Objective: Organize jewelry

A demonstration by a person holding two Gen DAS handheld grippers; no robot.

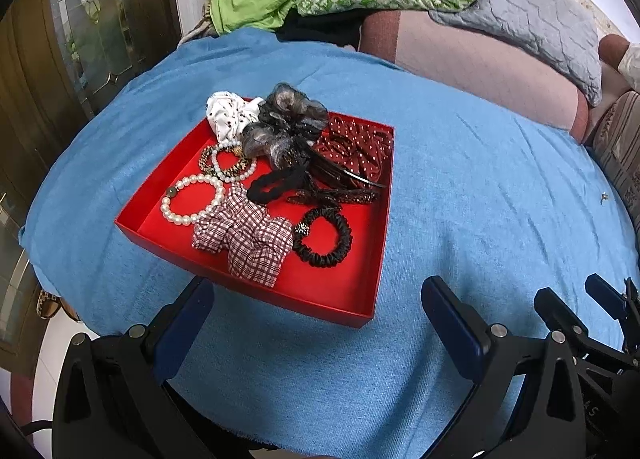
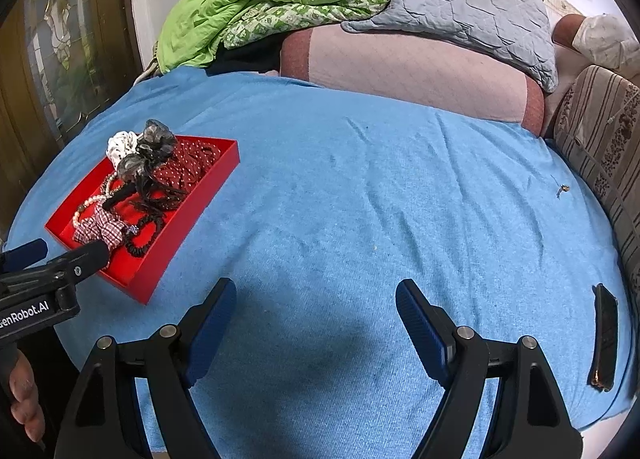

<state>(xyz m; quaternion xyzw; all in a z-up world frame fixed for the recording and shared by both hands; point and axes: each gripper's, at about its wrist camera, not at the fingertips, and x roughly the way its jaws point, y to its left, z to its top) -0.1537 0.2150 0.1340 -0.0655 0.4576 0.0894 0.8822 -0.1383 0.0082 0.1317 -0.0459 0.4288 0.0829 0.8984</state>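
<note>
My fingers [image 2: 420, 323] wear dark blue pads on black frames. Under them lies a plain sky-blue cloth [image 2: 360, 199]. The tray [image 1: 332, 291] is bright red; in it I see a red-and-white checked scrunchie [image 1: 244, 239], a white pearl bracelet [image 1: 192, 199] and a black scrunchie [image 1: 324, 237].

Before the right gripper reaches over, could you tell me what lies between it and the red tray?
Only bare blue cloth separates right gripper from red tray, per the right wrist view.

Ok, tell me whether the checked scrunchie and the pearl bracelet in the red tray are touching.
Touching. The left wrist view shows the checked scrunchie overlapping the near edge of the pearl bracelet, with no red tray floor visible between them.
</note>
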